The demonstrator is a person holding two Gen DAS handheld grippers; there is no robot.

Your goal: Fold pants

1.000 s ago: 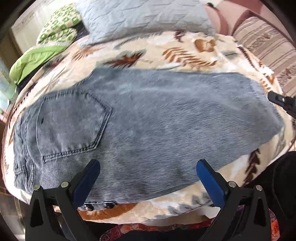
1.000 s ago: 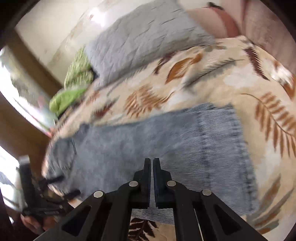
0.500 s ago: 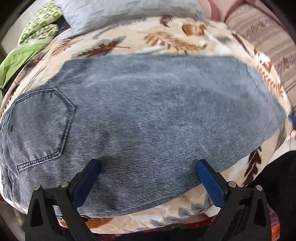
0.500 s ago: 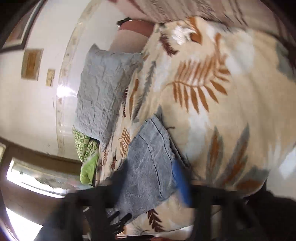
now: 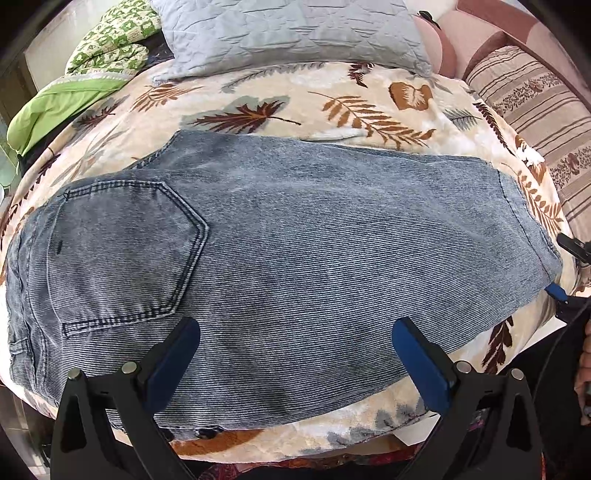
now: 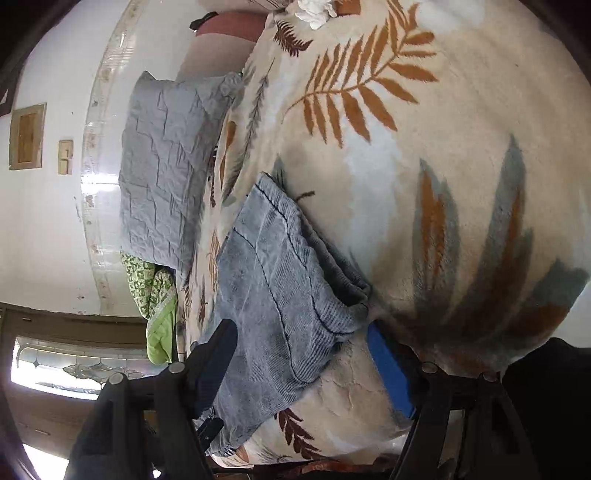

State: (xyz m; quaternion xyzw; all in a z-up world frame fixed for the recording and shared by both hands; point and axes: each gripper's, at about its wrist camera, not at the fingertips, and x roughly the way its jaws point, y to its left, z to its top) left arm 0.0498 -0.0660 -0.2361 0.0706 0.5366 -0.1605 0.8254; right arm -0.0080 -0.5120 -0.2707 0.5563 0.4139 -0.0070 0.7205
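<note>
Grey-blue denim pants (image 5: 295,258) lie folded lengthwise on a leaf-patterned blanket (image 5: 369,99); the back pocket (image 5: 122,251) is at the left and the leg hem at the right. My left gripper (image 5: 295,325) hangs open just above the pants near their front edge, with nothing gripped. My right gripper (image 6: 299,330) is rolled on its side and open at the hem corner of the pants (image 6: 280,295). The cloth lies between its fingers, and the pads stand apart from it. In the left wrist view the right gripper (image 5: 563,267) shows at the far right, by that hem corner.
A grey quilted pillow (image 5: 288,33) and a green patterned cloth (image 5: 85,74) lie at the back of the bed. A striped cushion (image 5: 535,103) lines the right side. The bed's front edge runs just below my left gripper. A white wall (image 6: 48,221) stands behind the pillow.
My right gripper has opened from shut, rolled onto its side and come down to the hem corner of the pants. My left gripper stays open over the pants.
</note>
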